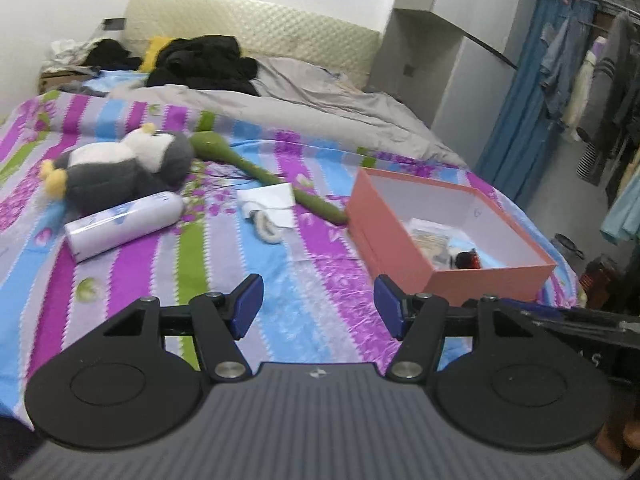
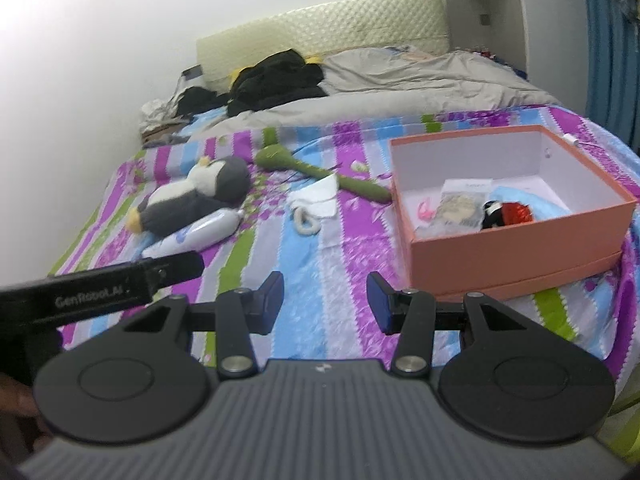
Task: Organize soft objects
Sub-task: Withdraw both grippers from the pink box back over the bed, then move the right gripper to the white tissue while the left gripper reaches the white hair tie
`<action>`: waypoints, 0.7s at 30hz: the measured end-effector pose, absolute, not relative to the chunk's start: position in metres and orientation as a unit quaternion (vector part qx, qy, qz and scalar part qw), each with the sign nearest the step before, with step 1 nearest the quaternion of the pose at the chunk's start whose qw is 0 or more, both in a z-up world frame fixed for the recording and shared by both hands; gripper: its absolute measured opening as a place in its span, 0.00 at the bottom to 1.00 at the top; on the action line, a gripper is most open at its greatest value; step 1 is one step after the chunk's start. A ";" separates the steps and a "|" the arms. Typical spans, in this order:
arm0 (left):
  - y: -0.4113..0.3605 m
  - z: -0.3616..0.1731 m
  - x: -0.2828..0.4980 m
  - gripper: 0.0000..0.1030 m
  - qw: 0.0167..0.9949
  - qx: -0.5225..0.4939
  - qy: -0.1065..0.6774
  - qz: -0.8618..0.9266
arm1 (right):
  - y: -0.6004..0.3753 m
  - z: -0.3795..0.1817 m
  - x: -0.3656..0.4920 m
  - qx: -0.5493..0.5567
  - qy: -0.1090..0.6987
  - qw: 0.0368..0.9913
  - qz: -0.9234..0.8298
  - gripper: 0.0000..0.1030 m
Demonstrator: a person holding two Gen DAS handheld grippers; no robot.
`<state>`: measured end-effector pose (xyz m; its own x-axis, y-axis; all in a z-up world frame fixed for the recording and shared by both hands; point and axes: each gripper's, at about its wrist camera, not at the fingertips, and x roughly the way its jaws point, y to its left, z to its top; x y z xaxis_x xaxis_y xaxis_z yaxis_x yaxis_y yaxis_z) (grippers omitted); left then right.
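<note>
A grey and white plush penguin (image 1: pixel 128 168) (image 2: pixel 196 196) lies on the striped bedsheet at the left. Against it rests a white cylindrical soft pack (image 1: pixel 124 224) (image 2: pixel 200 234). A long green plush toy (image 1: pixel 264 172) (image 2: pixel 320 174) stretches toward an orange open box (image 1: pixel 400 248) (image 2: pixel 520 260). A white cloth (image 1: pixel 268 202) (image 2: pixel 318 196) and a small fuzzy ring (image 1: pixel 266 228) (image 2: pixel 306 222) lie mid-bed. My left gripper (image 1: pixel 318 306) hovers open above the sheet, nothing between its jaws. My right gripper (image 2: pixel 325 302) is open and empty too, left of the box.
The box holds a packet (image 2: pixel 460 204) and a red and black toy (image 2: pixel 506 214). Black clothes (image 1: pixel 204 64) and a grey duvet (image 1: pixel 320 100) cover the bed's far end by the headboard (image 1: pixel 248 20). A clothes rack (image 1: pixel 600 80) stands at the right.
</note>
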<state>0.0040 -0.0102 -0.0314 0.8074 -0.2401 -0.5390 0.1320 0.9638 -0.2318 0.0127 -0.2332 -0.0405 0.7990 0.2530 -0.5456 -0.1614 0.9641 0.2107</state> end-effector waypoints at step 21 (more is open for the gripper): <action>0.031 -0.087 0.099 0.63 0.936 -0.125 0.323 -0.064 | -0.200 -0.070 0.083 0.071 0.297 0.944 0.122 0.47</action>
